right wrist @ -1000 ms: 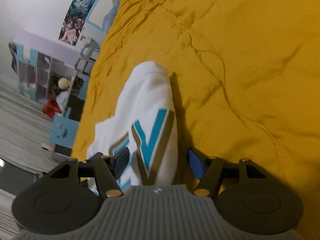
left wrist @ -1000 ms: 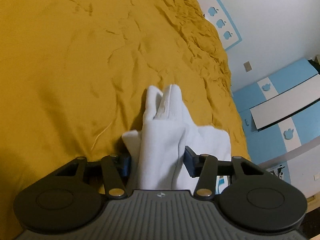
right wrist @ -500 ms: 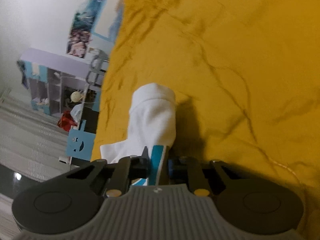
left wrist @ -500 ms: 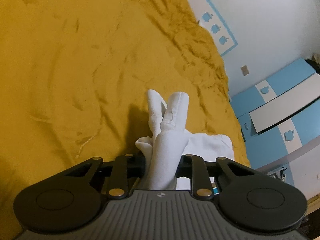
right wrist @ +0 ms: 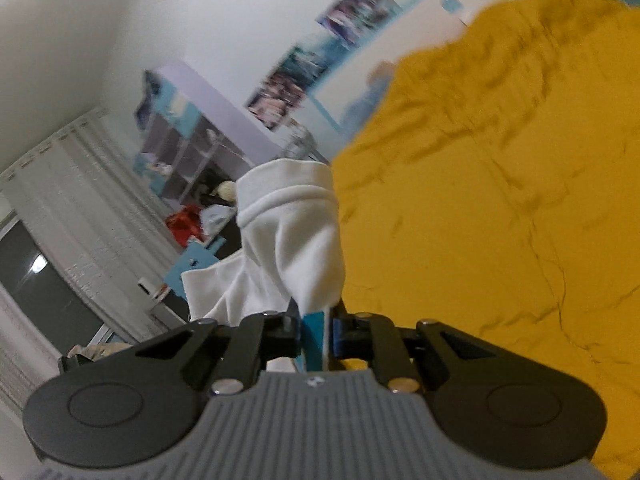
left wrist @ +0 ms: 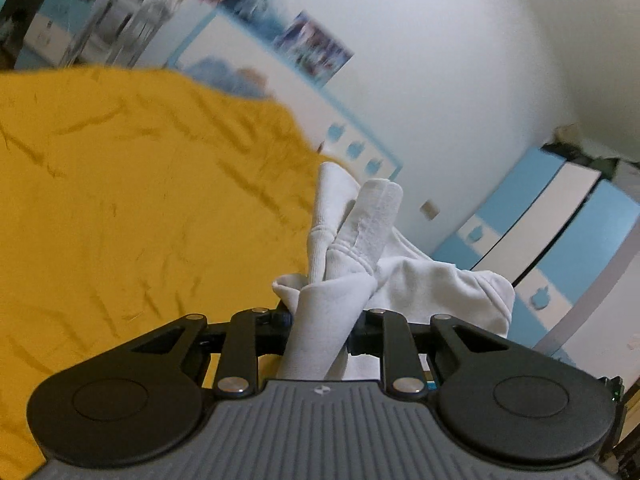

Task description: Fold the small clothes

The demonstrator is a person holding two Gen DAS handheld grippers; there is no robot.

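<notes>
A small white garment [left wrist: 360,248] with a blue and tan print is held up off the yellow bedspread [left wrist: 120,200]. My left gripper [left wrist: 322,320] is shut on a bunched white part of it, with cuffs sticking up ahead of the jaws. My right gripper [right wrist: 318,326] is shut on another part of the garment [right wrist: 296,232], where a blue stripe shows between the jaws. A ribbed cuff stands up above the right gripper. The rest of the garment hangs below, hidden by the grippers.
The yellow bedspread [right wrist: 500,200] fills the left of the left wrist view and the right of the right wrist view. A white wall with posters [left wrist: 312,48], blue and white cabinets [left wrist: 560,216], shelves [right wrist: 192,140] and curtains [right wrist: 60,200] lie beyond the bed.
Both grippers closed on the garment and lifted it off the bedspread. Both views have tilted up from the bed toward the walls.
</notes>
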